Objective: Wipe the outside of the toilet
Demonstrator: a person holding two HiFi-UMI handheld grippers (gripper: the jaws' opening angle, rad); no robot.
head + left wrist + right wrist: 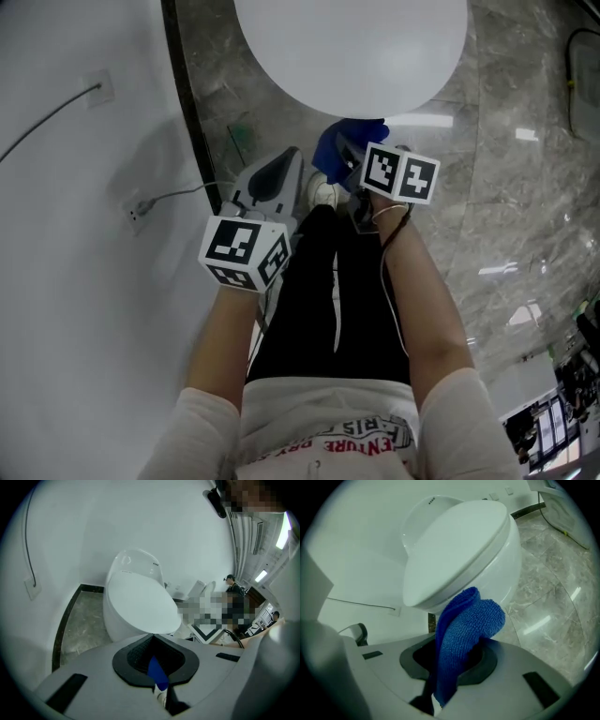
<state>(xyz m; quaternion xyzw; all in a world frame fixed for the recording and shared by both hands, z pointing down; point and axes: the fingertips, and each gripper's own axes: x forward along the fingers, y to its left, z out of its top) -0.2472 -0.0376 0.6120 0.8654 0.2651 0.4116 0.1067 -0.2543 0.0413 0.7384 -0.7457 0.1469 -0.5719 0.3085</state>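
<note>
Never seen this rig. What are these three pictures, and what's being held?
No robot: a person holds a two-jaw tool in each hand, the left gripper and right gripper. The head view comes from a camera on the person's head, looking down at the white toilet and marble floor. The other two views come from cameras riding on each gripper, looking along its jaws. The right jaws are shut on a blue cloth. The left jaws are together, holding nothing.

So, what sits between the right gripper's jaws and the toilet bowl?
Only the blue cloth, clamped in the jaws of the right gripper and bulging toward the toilet; contact unclear. Seen in the right gripper view.
</note>
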